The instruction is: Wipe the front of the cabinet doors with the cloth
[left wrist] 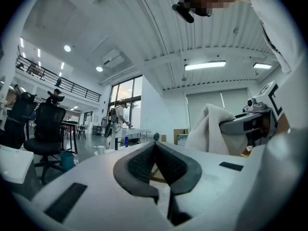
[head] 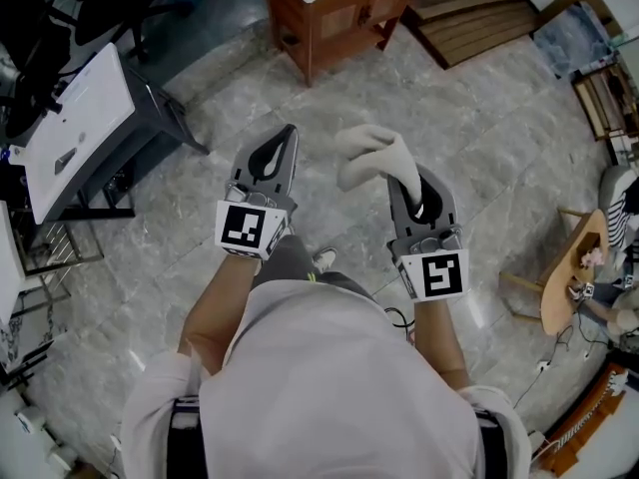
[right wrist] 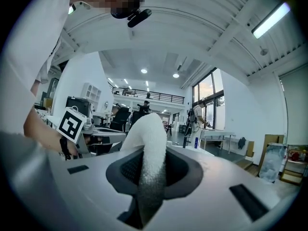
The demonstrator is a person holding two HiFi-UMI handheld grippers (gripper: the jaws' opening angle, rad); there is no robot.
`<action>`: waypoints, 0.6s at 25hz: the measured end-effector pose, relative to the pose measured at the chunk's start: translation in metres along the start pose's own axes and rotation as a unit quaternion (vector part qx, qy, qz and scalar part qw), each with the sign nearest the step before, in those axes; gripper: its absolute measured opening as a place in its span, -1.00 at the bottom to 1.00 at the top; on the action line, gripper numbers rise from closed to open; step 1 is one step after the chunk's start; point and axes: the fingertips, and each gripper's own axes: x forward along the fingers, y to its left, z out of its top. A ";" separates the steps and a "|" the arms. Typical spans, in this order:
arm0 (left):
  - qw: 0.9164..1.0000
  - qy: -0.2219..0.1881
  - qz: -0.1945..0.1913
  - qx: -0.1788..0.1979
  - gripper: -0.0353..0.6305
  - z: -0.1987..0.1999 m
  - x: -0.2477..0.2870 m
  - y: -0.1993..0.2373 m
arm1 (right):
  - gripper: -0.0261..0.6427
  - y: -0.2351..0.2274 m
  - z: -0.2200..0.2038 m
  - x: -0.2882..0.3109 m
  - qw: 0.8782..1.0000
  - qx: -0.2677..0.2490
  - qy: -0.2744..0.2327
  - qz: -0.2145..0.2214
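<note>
A small wooden cabinet (head: 334, 13) with a white top stands on the floor ahead, its brown doors (head: 361, 16) facing me. My right gripper (head: 409, 183) is shut on a white cloth (head: 371, 156), which bunches out past the jaw tips; in the right gripper view the cloth (right wrist: 148, 150) runs up between the jaws. My left gripper (head: 285, 138) is shut with nothing in it, its tips meeting (left wrist: 154, 144). Both grippers are held up in front of me, well short of the cabinet. The cloth (left wrist: 208, 129) also shows in the left gripper view.
A grey marble-look floor (head: 479, 148) lies between me and the cabinet. A white desk (head: 75, 128) on dark legs is at the left. Wooden planks (head: 479, 18) lie at the back right. A wooden chair (head: 564, 277) and a seated person are at the right edge.
</note>
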 end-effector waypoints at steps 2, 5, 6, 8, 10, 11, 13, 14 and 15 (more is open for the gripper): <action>1.000 -0.001 -0.006 0.000 -0.84 -0.002 0.014 -0.003 | -0.68 -0.006 -0.002 0.006 1.000 0.002 -0.002 0.003; 1.000 0.003 -0.010 -0.008 -0.84 -0.012 0.041 0.003 | -0.68 -0.023 -0.009 0.026 1.000 0.005 -0.003 0.002; 1.000 0.007 -0.011 -0.010 -0.84 -0.017 0.051 0.007 | -0.68 -0.029 -0.014 0.034 1.000 0.004 0.002 0.002; 1.000 0.017 -0.015 -0.014 -0.84 -0.032 0.073 0.018 | -0.68 -0.043 -0.023 0.054 1.000 0.004 0.010 -0.001; 0.999 0.027 -0.018 -0.024 -0.84 -0.048 0.102 0.033 | -0.68 -0.062 -0.030 0.080 1.000 0.004 0.016 -0.004; 0.999 0.031 -0.017 -0.029 -0.84 -0.054 0.120 0.041 | -0.68 -0.073 -0.032 0.096 1.000 0.006 0.017 -0.005; 0.999 0.035 -0.012 -0.036 -0.84 -0.061 0.158 0.061 | -0.68 -0.098 -0.034 0.131 1.000 0.011 0.015 -0.007; 0.999 0.034 -0.010 -0.038 -0.84 -0.064 0.179 0.072 | -0.68 -0.110 -0.037 0.151 1.000 0.011 0.019 -0.005; 0.999 0.034 -0.009 -0.040 -0.84 -0.067 0.200 0.085 | -0.68 -0.122 -0.041 0.172 1.000 0.010 0.028 -0.003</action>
